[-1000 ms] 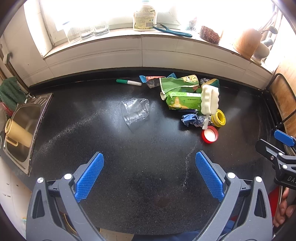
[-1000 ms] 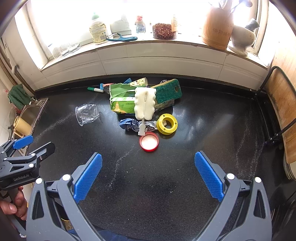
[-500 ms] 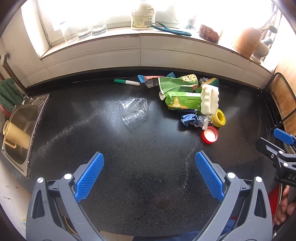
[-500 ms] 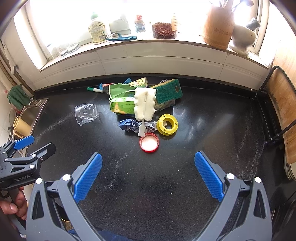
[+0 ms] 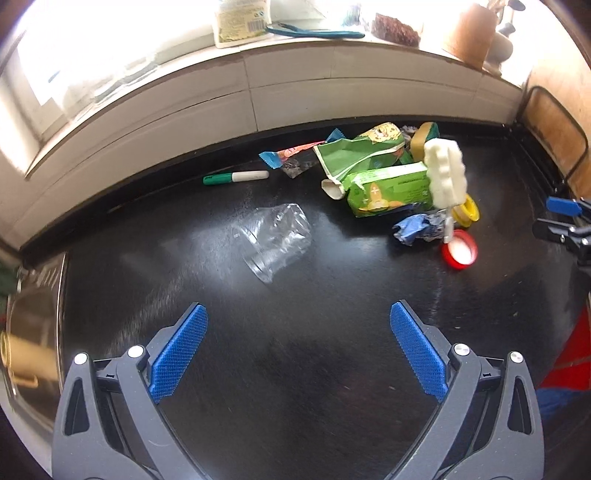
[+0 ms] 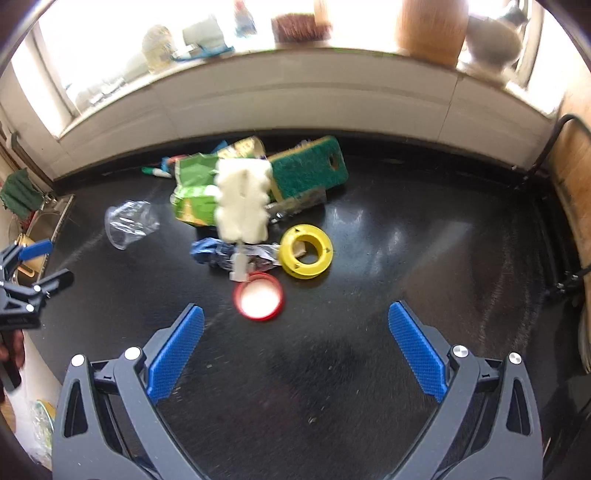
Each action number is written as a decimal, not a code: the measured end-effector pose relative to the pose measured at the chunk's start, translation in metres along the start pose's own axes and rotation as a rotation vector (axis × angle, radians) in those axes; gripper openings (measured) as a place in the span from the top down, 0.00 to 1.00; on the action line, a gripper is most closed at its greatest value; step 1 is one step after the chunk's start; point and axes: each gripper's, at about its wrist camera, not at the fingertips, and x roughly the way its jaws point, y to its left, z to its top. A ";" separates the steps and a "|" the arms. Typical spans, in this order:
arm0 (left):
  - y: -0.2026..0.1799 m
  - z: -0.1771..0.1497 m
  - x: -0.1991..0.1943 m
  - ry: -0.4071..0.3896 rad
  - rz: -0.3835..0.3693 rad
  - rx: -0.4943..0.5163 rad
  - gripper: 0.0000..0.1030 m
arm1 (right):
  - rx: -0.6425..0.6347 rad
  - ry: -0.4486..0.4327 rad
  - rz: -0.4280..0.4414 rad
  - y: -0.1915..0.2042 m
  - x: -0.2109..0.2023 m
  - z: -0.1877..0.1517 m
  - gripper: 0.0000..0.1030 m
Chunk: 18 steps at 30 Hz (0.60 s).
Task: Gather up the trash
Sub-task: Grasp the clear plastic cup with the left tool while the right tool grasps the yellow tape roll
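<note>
A crushed clear plastic cup lies on the black counter, ahead of my open, empty left gripper. To its right sits a trash pile: green wrappers, a white sponge brush, a crumpled blue wrapper, a red lid and a yellow ring. My right gripper is open and empty, just short of the red lid. The cup, brush, yellow ring and a green scouring sponge show in the right wrist view.
A green-capped marker and a candy wrapper lie near the back wall. A steel sink is at the left. The windowsill holds a bottle, scissors and a wooden pot. A rack edges the right.
Both grippers have moved forward toward the trash, so the cup, lid and pile look larger and closer. Both stay open. Nothing on the counter has moved.
</note>
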 end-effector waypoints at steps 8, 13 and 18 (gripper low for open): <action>0.030 0.023 0.080 0.046 -0.075 0.134 0.06 | -0.023 0.065 0.068 -0.022 0.064 0.025 0.06; 0.034 0.037 0.114 0.054 -0.135 0.160 0.06 | -0.016 0.117 0.090 -0.031 0.097 0.040 0.06; 0.033 0.055 0.133 0.052 -0.171 0.165 0.06 | -0.037 0.158 0.093 -0.029 0.119 0.047 0.13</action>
